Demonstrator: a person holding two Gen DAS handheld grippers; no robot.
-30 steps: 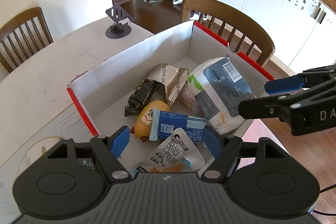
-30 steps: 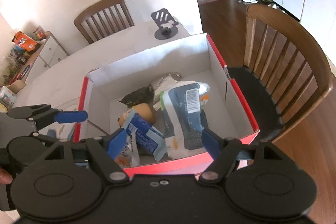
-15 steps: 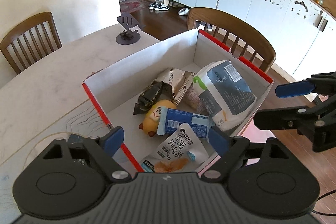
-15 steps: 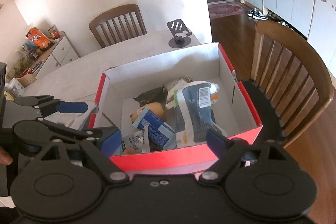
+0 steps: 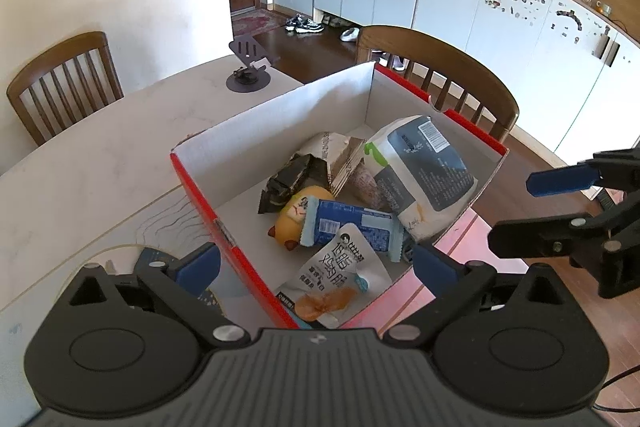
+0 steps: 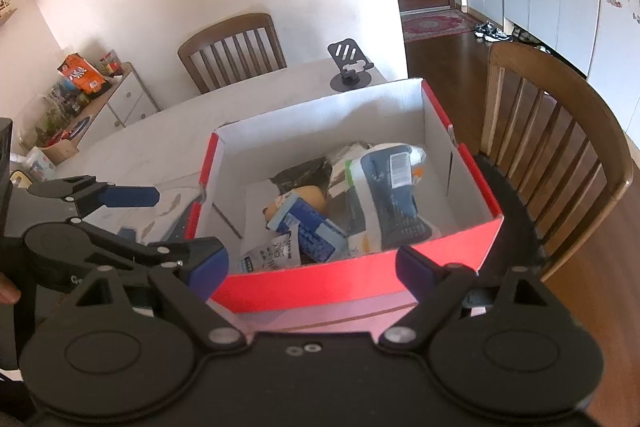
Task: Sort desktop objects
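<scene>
Both grippers, left gripper and right gripper, hang just before the red cardboard box of snack packets, jaws opening wide, gripping nothing.

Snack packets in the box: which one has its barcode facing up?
The big white-and-navy bag leaning in the red box's right corner; its white barcode label shows near the top.

left gripper jaws opening, empty, angled down; right gripper at its 3 o'clock, opening, empty
</scene>
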